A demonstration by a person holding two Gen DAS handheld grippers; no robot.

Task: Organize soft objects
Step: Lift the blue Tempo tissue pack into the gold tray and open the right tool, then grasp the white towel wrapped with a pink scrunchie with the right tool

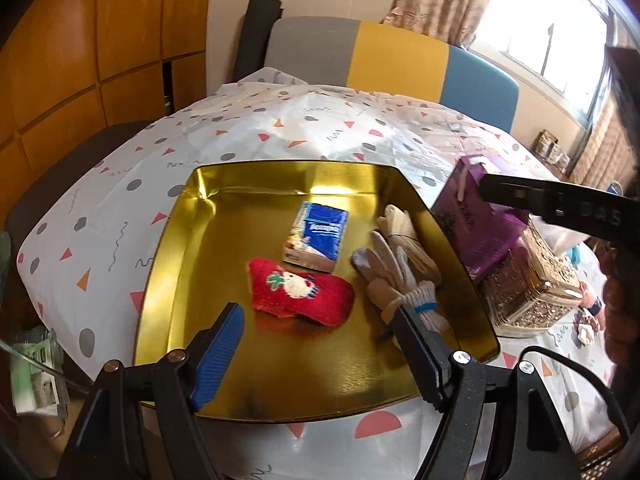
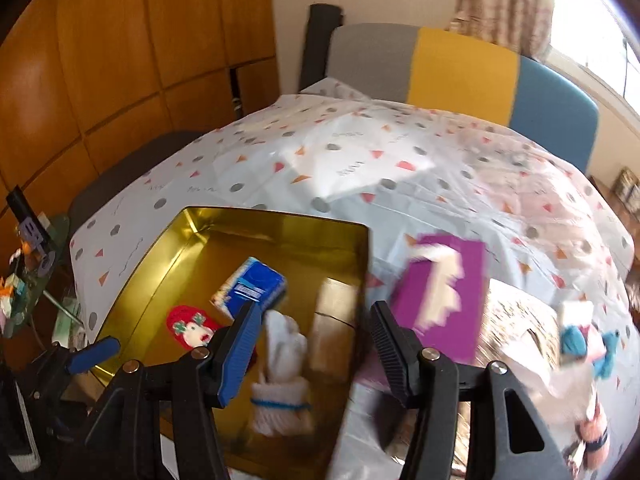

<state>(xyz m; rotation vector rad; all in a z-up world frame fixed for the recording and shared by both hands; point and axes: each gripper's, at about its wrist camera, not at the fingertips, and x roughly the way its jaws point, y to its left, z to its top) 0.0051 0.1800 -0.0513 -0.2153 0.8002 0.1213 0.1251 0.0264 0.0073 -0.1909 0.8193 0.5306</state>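
Observation:
A gold tin tray [image 1: 208, 216] holds a red sock with a white figure [image 1: 304, 290], a blue tissue pack [image 1: 316, 236] and bundled white gloves [image 1: 400, 264]. My left gripper [image 1: 318, 330] is open and empty above the tray's near part. My right gripper [image 2: 314, 314] is open and empty, high above the tray's right rim [image 2: 362, 276]; below it lie the gloves [image 2: 282, 368], the tissue pack [image 2: 252, 286] and the sock [image 2: 192, 326]. The right gripper's finger shows in the left view [image 1: 520, 196].
A purple tissue box [image 1: 476, 216] sits right of the tray, also in the right view [image 2: 440, 300]. A gold woven box [image 1: 532, 284] stands beside it. Blue and pink soft items [image 2: 588, 340] lie at the far right. A striped chair back [image 1: 392, 64] stands behind the table.

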